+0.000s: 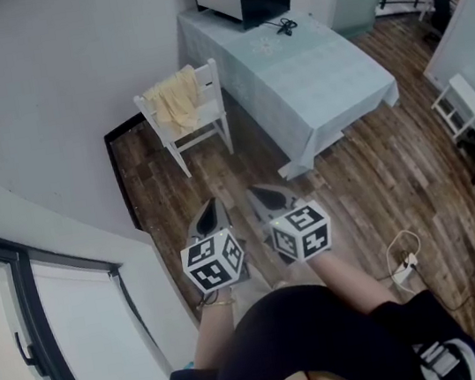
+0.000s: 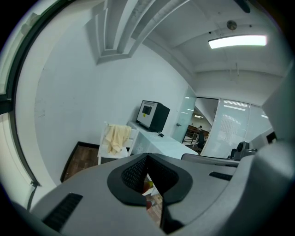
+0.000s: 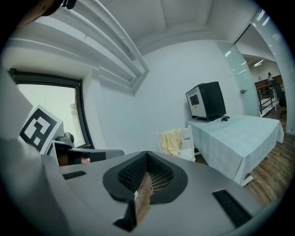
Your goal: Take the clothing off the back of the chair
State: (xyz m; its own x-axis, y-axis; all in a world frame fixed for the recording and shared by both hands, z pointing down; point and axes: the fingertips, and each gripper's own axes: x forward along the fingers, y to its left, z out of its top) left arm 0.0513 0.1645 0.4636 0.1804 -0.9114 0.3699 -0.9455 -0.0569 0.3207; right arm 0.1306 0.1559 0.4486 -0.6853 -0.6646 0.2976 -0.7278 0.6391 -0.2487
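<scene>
The pale yellow clothing hangs over the back of the white chair, well apart from both grippers. The left gripper and right gripper aim toward it with fingers closed and empty, presumably because the approach is not yet made. The desk stands beside the chair.

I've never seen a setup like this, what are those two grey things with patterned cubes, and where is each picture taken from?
A person holds a two-jaw tool in each hand: the left hand-held gripper and the right hand-held gripper; the cubes belong to them. One picture looks down from a camera on the person's head; the other two come from cameras riding on each gripper. Both are shut and empty. Ahead, yellow clothing hangs over the back of a white chair, beside a cloth-covered table.
</scene>
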